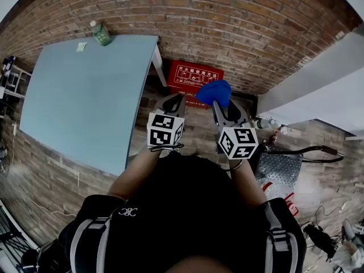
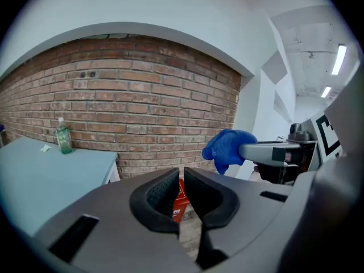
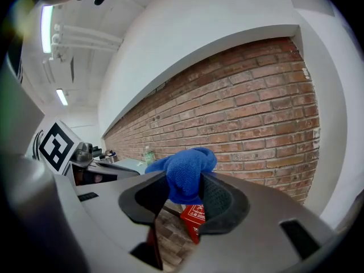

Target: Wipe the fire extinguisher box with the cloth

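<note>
1. In the head view the cloth (image 1: 216, 91) covers the lower right corner of the box (image 1: 190, 75); the box's white print is too small to read.
2. In the left gripper view only a red sliver of the box shows, through the slit in the left claw (image 2: 181, 181).
3. The right claw (image 3: 185, 183) hides the cloth's lower end and all but a corner of the box.
4. The label of the bottle (image 1: 100, 33) and the pale scrap (image 1: 81, 46) on the worktop (image 1: 85, 107) are too small to tell.

2 tools (image 2: 181, 178) (image 3: 185, 182), 1 cloth (image 1: 215, 91), 1 box (image 1: 193, 76), 1 bottle (image 1: 100, 33)
</note>
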Tool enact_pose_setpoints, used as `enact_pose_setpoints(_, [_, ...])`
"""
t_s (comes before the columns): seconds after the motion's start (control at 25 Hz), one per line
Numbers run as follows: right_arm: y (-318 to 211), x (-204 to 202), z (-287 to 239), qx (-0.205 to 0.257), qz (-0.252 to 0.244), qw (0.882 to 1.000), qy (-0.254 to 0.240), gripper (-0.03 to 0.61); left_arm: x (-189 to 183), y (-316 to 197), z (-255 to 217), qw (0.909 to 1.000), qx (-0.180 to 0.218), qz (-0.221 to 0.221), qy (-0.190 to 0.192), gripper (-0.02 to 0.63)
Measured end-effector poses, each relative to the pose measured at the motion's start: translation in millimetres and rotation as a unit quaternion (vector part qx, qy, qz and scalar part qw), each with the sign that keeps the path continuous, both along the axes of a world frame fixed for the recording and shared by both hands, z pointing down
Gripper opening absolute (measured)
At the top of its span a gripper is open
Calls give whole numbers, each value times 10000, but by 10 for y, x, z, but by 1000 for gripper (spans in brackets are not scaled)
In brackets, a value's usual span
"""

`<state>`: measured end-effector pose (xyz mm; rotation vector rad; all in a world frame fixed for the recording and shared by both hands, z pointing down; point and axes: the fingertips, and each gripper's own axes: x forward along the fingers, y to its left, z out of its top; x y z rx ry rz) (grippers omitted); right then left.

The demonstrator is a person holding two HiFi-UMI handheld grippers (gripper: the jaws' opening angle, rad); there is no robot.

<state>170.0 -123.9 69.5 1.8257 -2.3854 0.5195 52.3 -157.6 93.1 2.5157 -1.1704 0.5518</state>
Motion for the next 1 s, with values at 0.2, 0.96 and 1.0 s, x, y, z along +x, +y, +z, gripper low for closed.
enact_pose_setpoints(0.2, [-306, -188, 39, -94, 95, 9998, 172, 164, -182, -361, 42, 9998, -92, 86, 173, 34])
enact_pose_setpoints(0.96, [-737, -234, 466, -582, -54, 9964, 617, 164, -311, -934, 566, 9979, -549, -69, 322, 34])
enact_pose_setpoints(1.0, [-737, -189, 530, -640, -86, 9962, 578, 164, -276, -942, 630, 9977, -604, -106, 295, 34])
